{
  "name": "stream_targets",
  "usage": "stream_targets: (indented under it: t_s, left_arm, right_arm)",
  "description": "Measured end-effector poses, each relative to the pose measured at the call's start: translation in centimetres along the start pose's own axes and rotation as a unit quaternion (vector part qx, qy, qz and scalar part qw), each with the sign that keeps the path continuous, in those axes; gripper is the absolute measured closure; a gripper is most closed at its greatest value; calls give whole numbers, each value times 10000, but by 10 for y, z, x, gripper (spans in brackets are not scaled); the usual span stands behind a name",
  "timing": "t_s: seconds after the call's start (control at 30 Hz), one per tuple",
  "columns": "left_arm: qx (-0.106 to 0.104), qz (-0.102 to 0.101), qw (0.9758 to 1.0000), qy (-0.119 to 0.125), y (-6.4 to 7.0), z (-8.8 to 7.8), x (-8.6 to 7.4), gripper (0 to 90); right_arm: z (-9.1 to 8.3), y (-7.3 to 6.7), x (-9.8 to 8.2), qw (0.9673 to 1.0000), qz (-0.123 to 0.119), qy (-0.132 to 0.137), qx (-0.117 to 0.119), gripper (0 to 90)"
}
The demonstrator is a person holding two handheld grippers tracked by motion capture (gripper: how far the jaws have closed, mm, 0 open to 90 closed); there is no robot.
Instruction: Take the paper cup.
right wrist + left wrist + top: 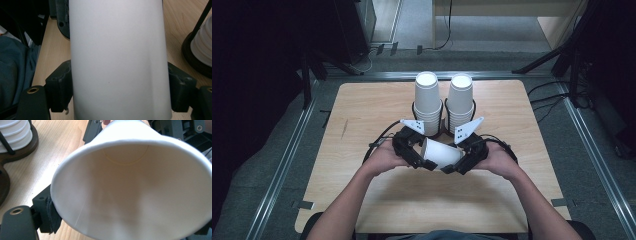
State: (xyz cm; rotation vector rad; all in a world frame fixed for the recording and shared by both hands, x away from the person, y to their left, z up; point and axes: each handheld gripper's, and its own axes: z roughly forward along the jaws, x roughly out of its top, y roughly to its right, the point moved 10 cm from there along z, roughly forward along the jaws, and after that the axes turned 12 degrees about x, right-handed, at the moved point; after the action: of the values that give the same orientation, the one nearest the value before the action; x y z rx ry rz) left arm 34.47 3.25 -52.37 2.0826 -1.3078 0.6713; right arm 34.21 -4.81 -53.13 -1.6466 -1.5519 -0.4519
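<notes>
**One cup out, held between two claws**

The wooden tabletop (362, 110) is the biggest thing here, and there is one. Past the claws, farther from the person, stand two stacks of white paper cups (427, 100) (460, 100), each upside down in a dark wooden holder (15, 155) with thin black posts. I cannot count the cups inside each stack.

One loose paper cup (442, 154) is already out of the stacks. It lies on its side in the air, just over the tabletop, between the two claws. The right claw (457, 167) is clamped on the cup's side, one black jaw on each side of it. The left claw (424, 162) is at the cup's wide mouth; one pad (51, 216) touches the rim, and the claw looks clamped on it too.

I think the cup is being passed or turned. Setting it down somewhere is still left to do.
</notes>
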Motion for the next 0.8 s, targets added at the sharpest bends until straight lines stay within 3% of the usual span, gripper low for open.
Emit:
stream_targets:
  t_s: [0.13, 0.2, 0.3, 0.53, 0.63, 0.8]
  left_arm:
    - [82, 65, 9997, -200, -3, 0, -2, 97]
    - [117, 102, 9995, -292, -4, -1, -3, 97]
    - [154, 147, 9990, -383, -8, -5, -2, 96]
    - [360, 393, 9956, -770, -12, -11, 3, 97]
    - [473, 551, 9924, -989, -15, -11, 5, 96]
    - [638, 768, 9851, -1400, -19, -9, 4, 96]
  right_arm:
    - [0, 2, 0, 9999, 148, -4, -41, 131]
    - [-1, 4, -2, 9996, 256, -43, -135, 132]
    - [-3, 5, -4, 9991, 422, -18, -51, 132]
    - [-2, 10, -8, 9986, 477, -100, -219, 132]
    - [-2, 11, -8, 9986, 441, -112, -259, 132]
    - [-3, 14, -9, 9985, 454, -92, -291, 132]
